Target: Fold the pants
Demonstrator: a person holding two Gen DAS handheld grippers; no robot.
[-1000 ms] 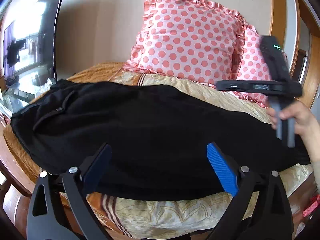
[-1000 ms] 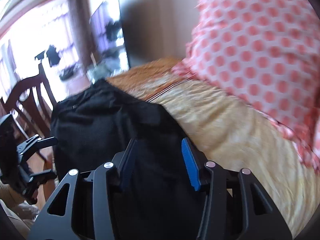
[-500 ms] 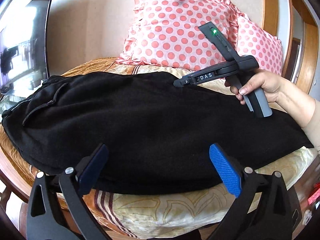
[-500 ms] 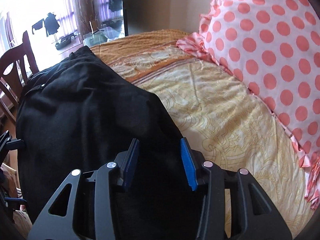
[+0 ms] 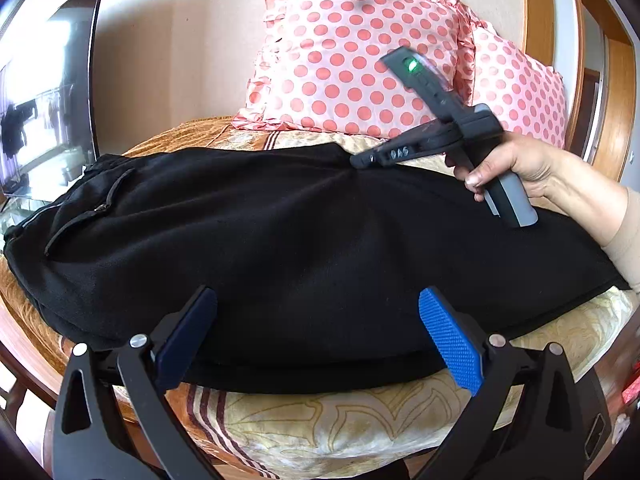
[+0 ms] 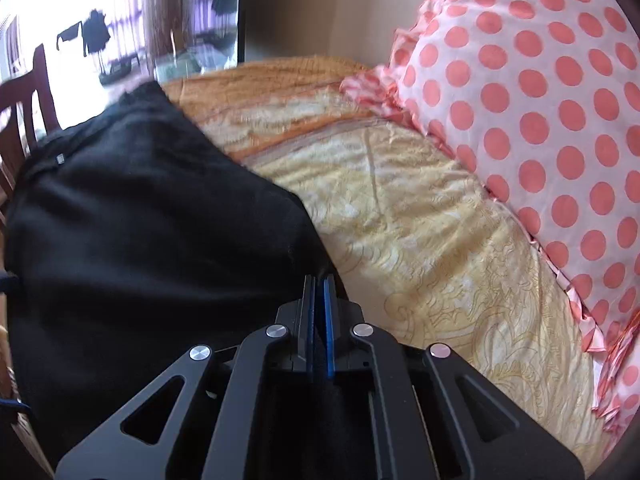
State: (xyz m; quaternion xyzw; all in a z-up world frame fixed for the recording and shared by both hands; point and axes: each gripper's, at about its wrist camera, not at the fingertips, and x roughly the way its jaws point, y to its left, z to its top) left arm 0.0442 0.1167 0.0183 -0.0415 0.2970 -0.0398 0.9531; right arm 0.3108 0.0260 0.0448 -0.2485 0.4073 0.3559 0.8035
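On the bed's yellow patterned cover (image 6: 432, 248) lie black fleece pants (image 5: 304, 240). The right tongs (image 6: 319, 300) are pinched on the pants' far edge, a thin bite that may slip; the left tongs (image 5: 320, 336) hang spread wide, holding nothing.

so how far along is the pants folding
Early on. Done: the black pants lie lengthwise on the bed, seemingly leg over leg. In hand: the right gripper is shut at their far edge, apparently pinching it; the left gripper hangs open over the near edge. Left: folding them across their length.
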